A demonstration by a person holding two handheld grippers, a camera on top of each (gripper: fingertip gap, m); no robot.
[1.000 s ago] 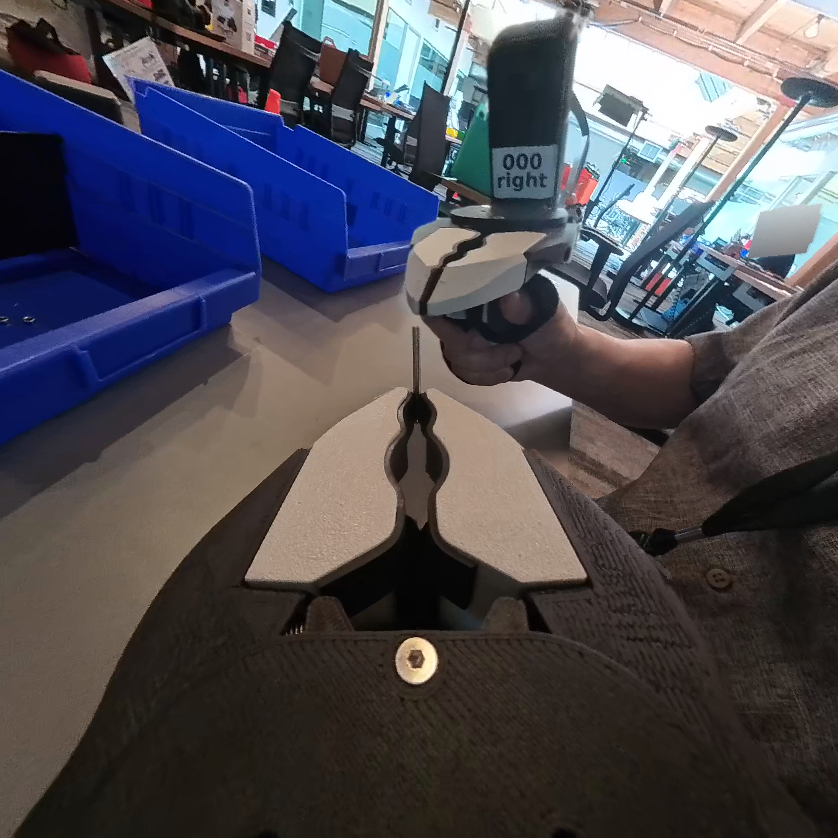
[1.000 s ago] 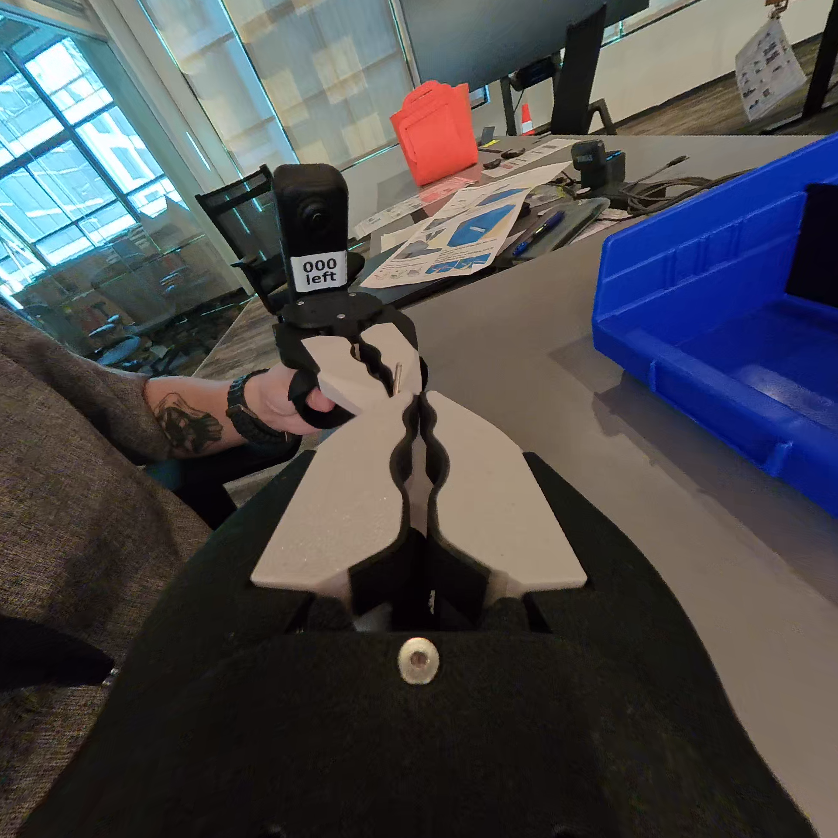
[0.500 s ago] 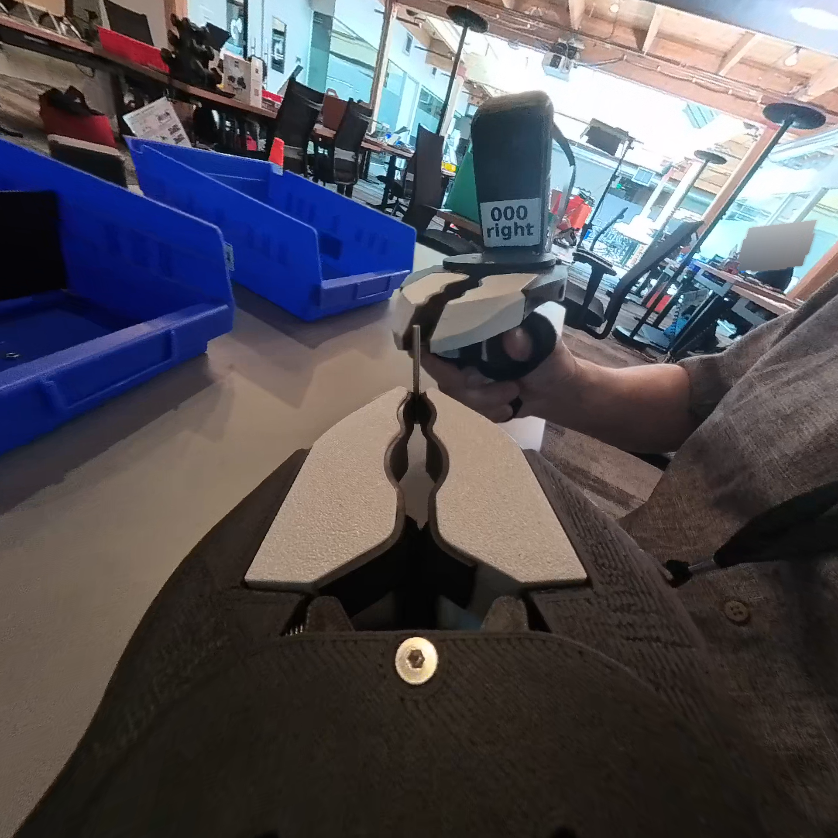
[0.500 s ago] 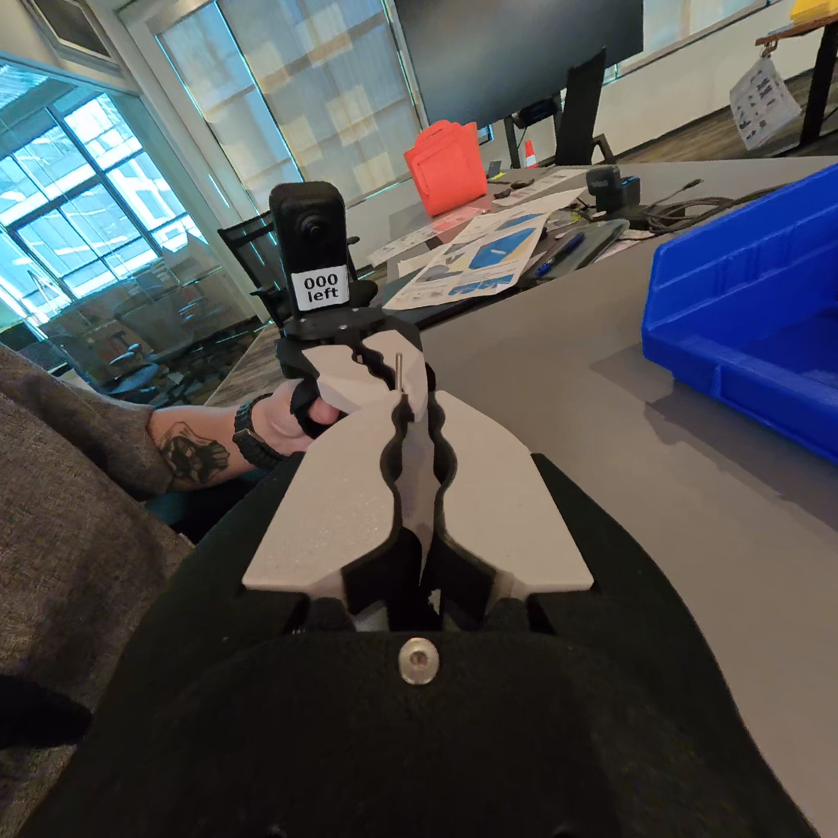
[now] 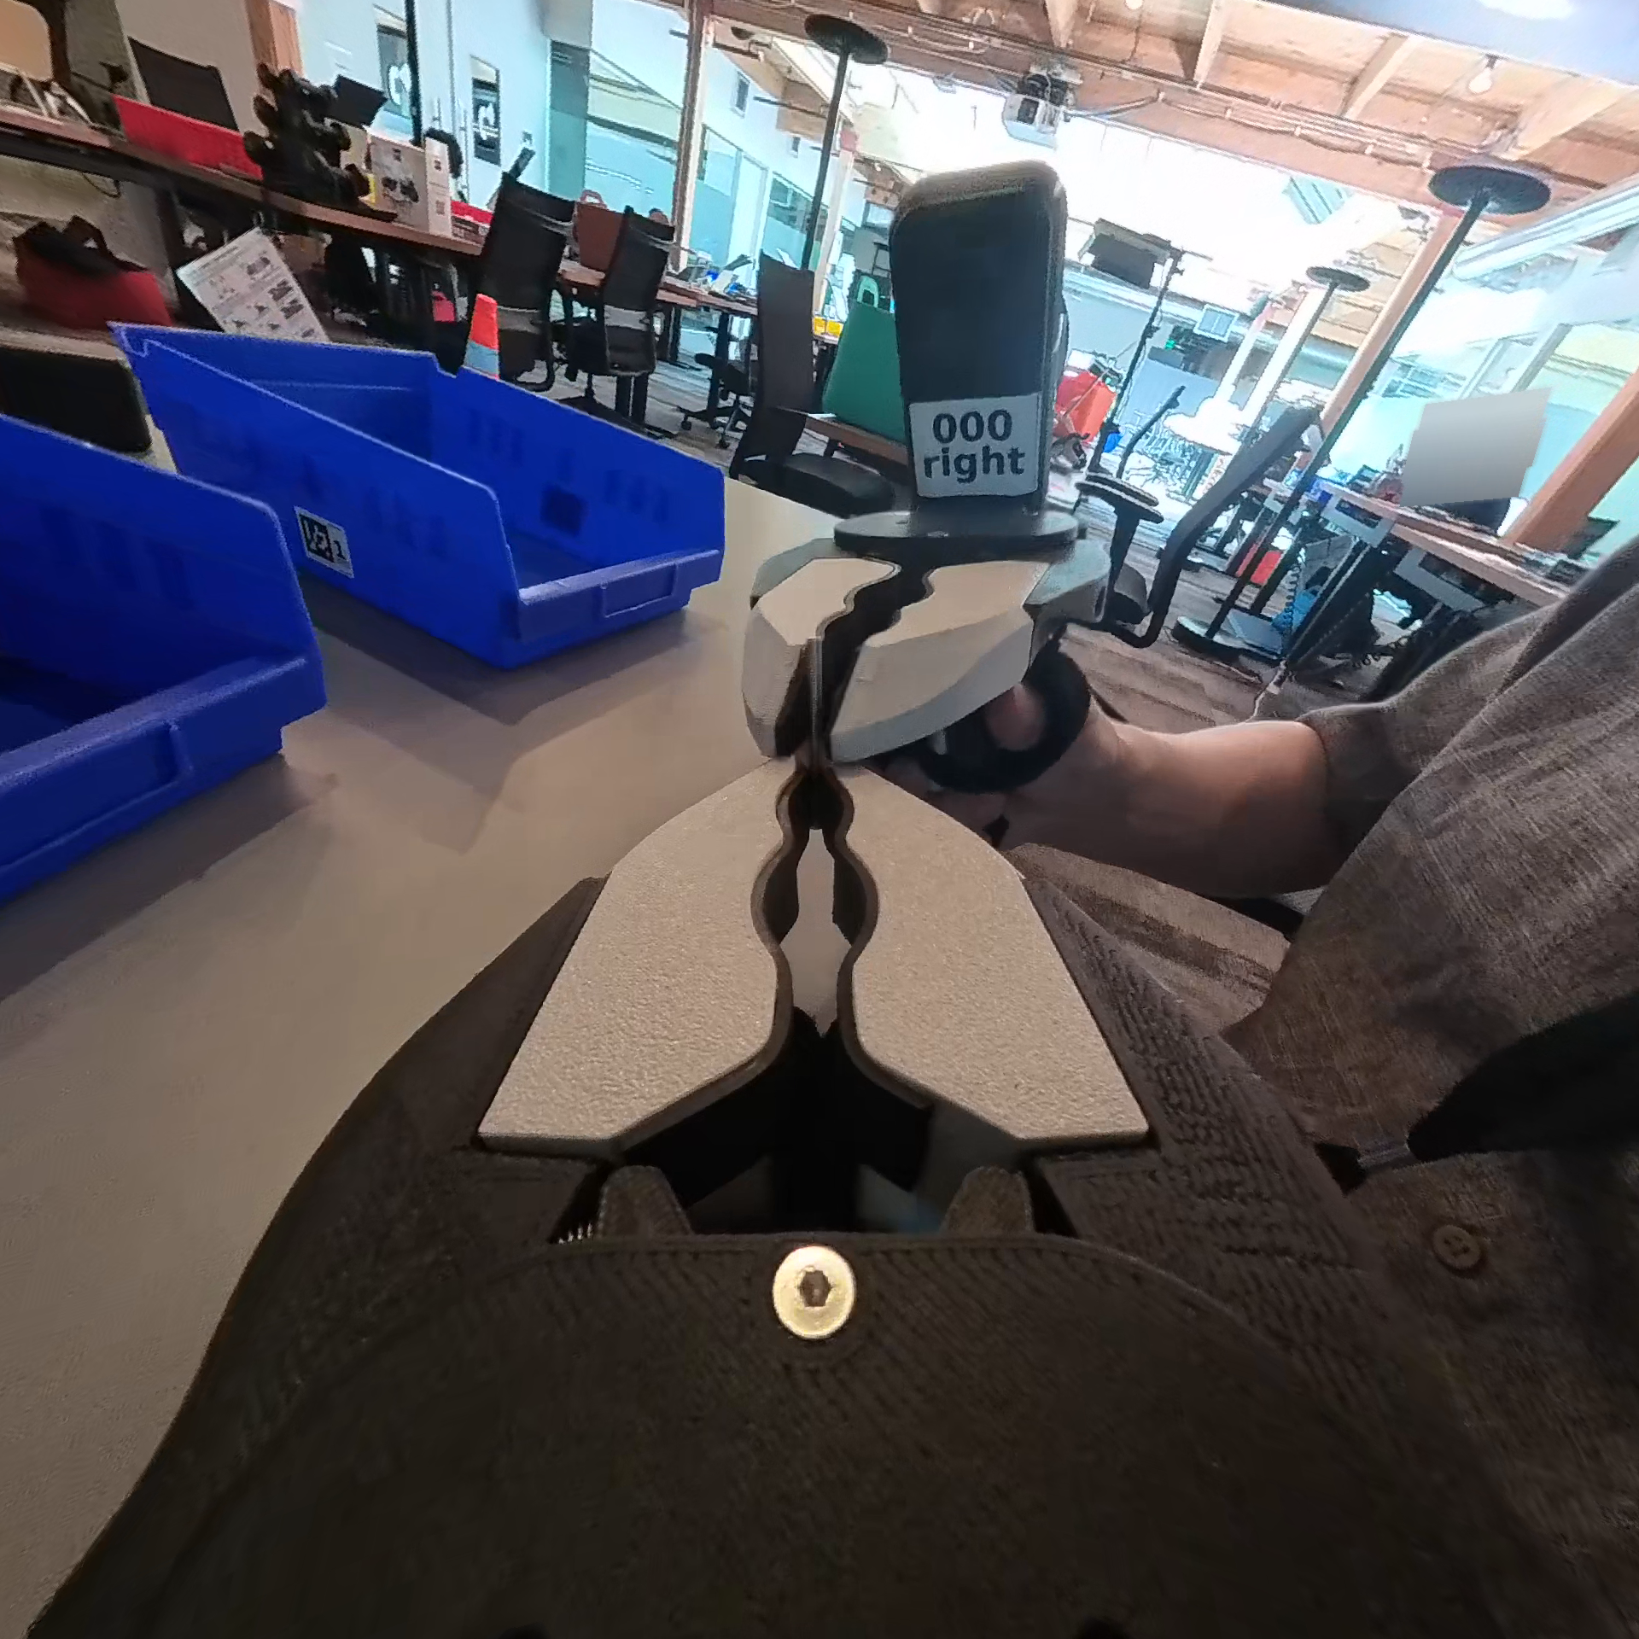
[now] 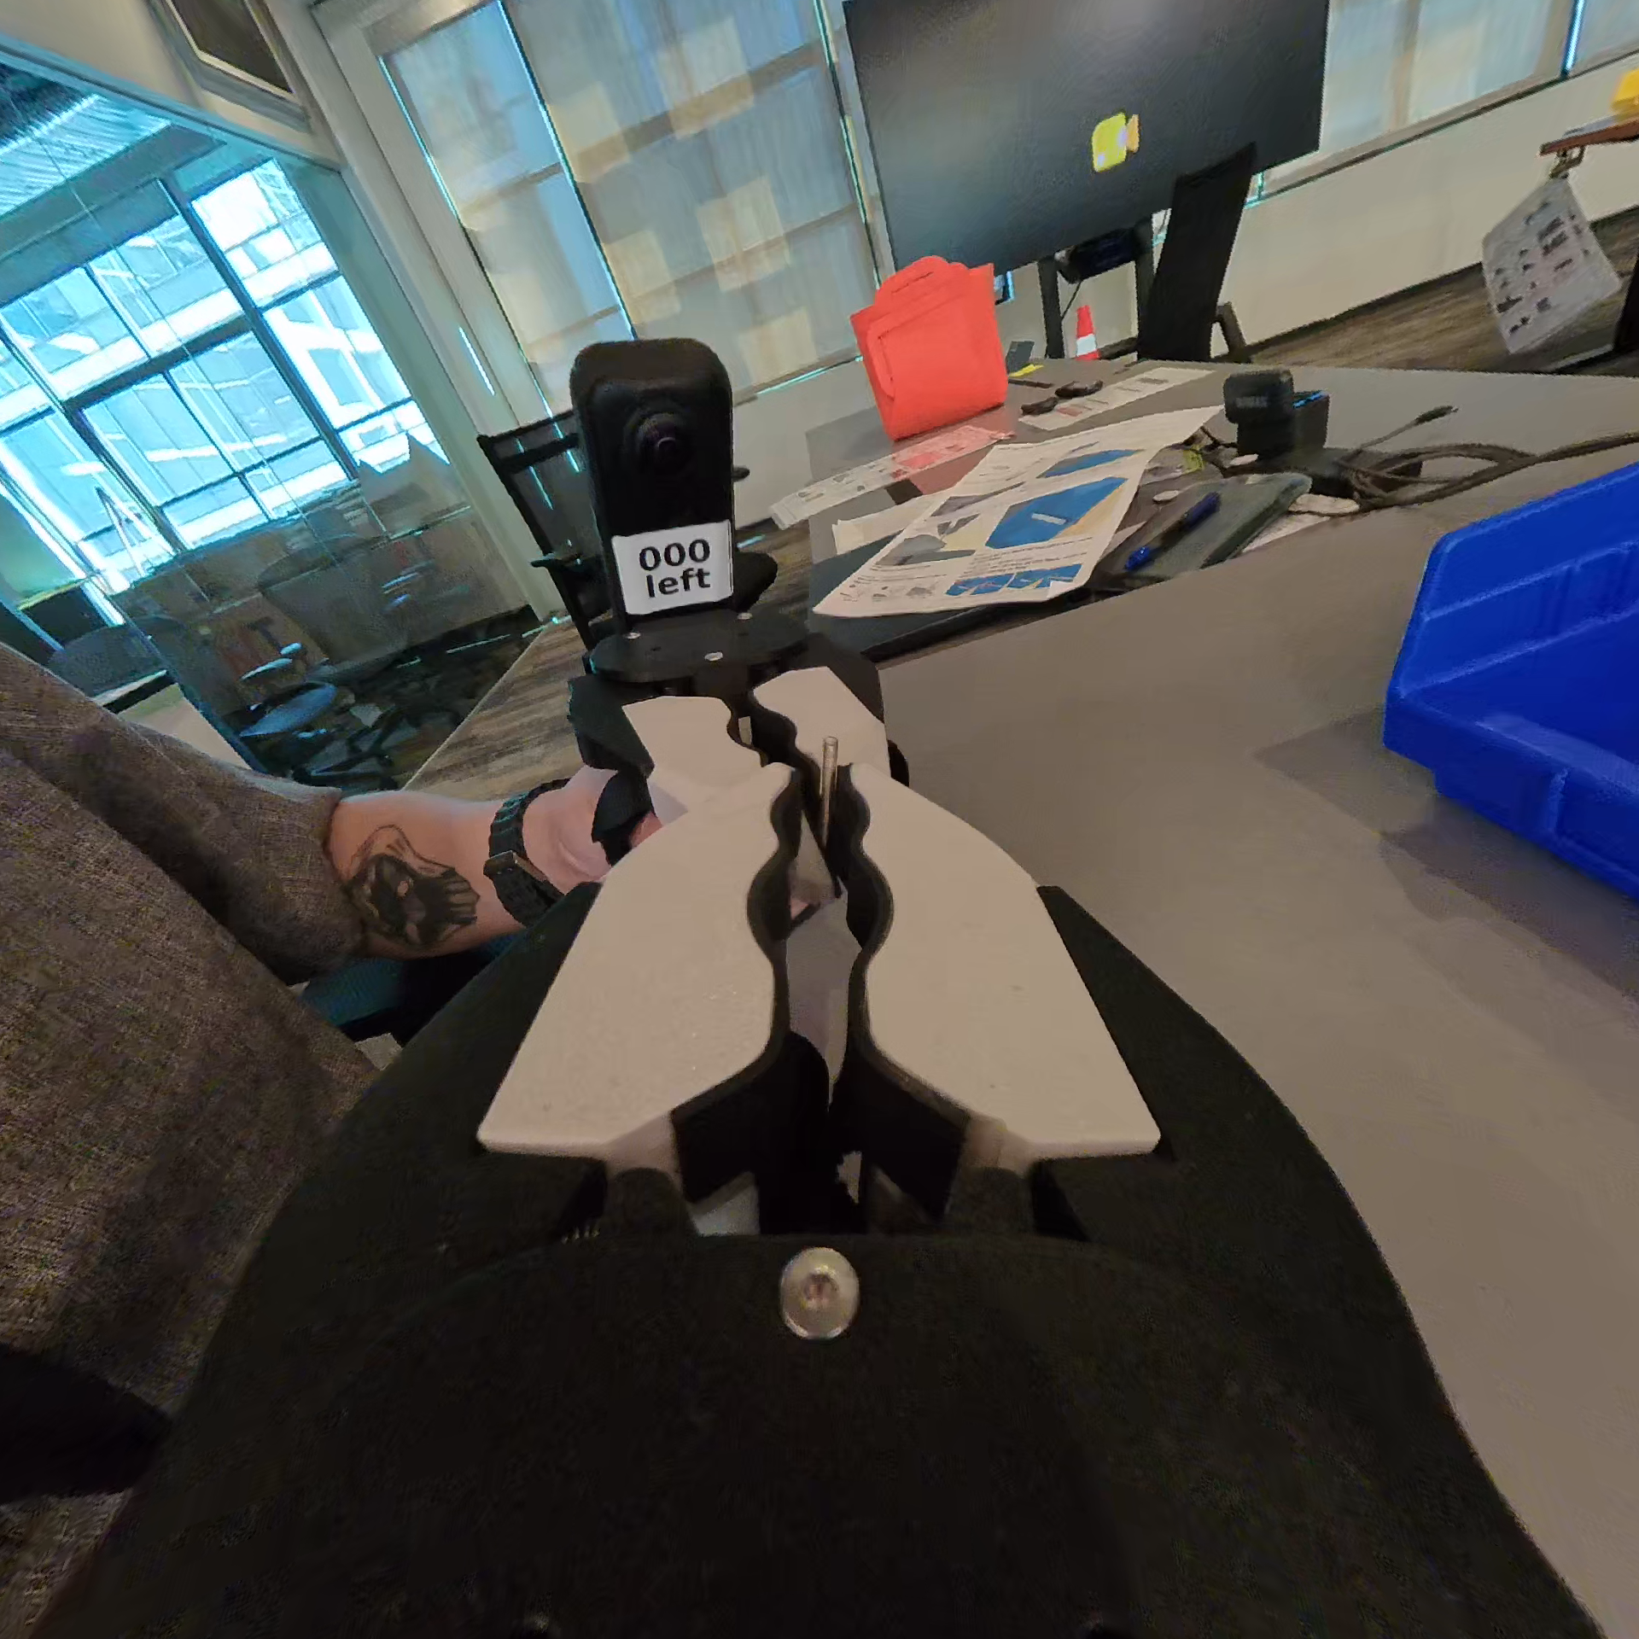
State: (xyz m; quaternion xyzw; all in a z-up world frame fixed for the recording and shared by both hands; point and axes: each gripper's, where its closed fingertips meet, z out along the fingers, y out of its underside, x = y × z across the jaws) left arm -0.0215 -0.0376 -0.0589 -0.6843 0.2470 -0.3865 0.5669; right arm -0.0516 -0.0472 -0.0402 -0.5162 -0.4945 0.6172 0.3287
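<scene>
My left gripper (image 5: 811,785) is shut on the lower end of a thin metal pin (image 5: 813,701) that stands upright out of its fingertips. My right gripper (image 6: 822,782) faces the left one tip to tip, and its jaws stand a narrow gap apart with the pin (image 6: 828,798) between them. I cannot tell whether the right fingers touch the pin. In the left wrist view the right gripper (image 5: 811,709) sits just beyond my left fingertips, held by a hand. Both grippers are held above the near edge of the grey table (image 5: 266,931).
Two blue bins (image 5: 497,532) (image 5: 133,621) stand on the table to the left in the left wrist view. One blue bin (image 6: 1543,656) shows at the right in the right wrist view. Papers (image 6: 1002,523) and an orange bag (image 6: 931,355) lie farther back. A person's grey sleeve (image 5: 1463,843) is close. The grippers are tip to tip, or close to it.
The right gripper's jaws have parted slightly and it has moved in onto the pin. The two grippers are closer together, tip to tip. The left gripper still holds the pin.
</scene>
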